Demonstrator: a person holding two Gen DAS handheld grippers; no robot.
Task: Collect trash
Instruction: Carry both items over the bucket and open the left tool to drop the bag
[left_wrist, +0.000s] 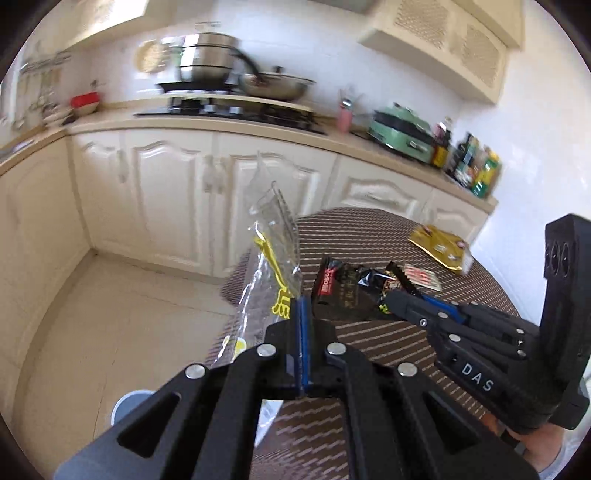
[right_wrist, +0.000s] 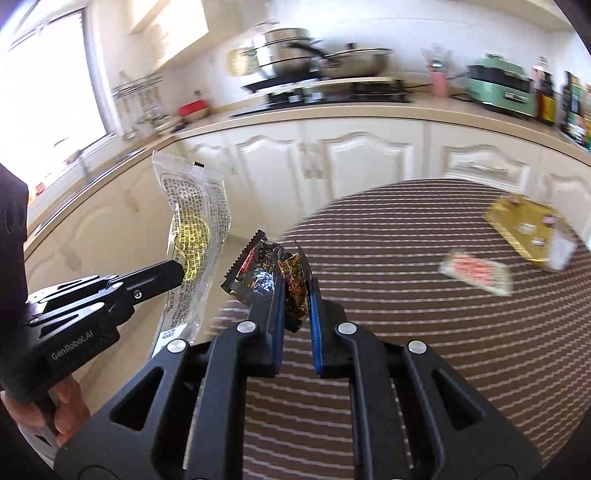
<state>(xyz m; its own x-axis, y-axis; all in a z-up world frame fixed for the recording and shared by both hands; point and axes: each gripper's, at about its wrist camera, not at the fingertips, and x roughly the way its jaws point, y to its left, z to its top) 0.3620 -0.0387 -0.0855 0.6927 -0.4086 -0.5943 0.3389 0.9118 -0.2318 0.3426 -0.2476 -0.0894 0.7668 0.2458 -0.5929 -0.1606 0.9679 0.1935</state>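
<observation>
Black linkage arms of the left gripper (left_wrist: 302, 306) fill the bottom of its own view, and its blue pads are clamped tight on the lower part of a clear plastic wrapper (left_wrist: 271, 254) with yellow print, which sticks up and off the left edge of the table. Beside it, the right gripper (right_wrist: 297, 295) is clenched on a crumpled black snack wrapper (right_wrist: 258, 269) with red and gold print, the foil pinched between its blue pads and raised above the cloth. Of everything else, the cream kitchen cabinets (left_wrist: 173, 184) and their long countertop are largest, running across the back under a white tiled wall. Next comes the round table under a brown striped tablecloth (right_wrist: 424, 332). On the counter sit a gas hob with a steel pot (left_wrist: 207, 59) and a wok (left_wrist: 275, 85), then a green electric cooker (left_wrist: 402, 133). Smaller still, two pieces of trash lie on the far right of the cloth: a gold packet (right_wrist: 528, 229) and, near it, a red-and-white wrapper (right_wrist: 476, 271), both blurred. A bare hand (right_wrist: 62, 410) grips the left gripper's handle.
</observation>
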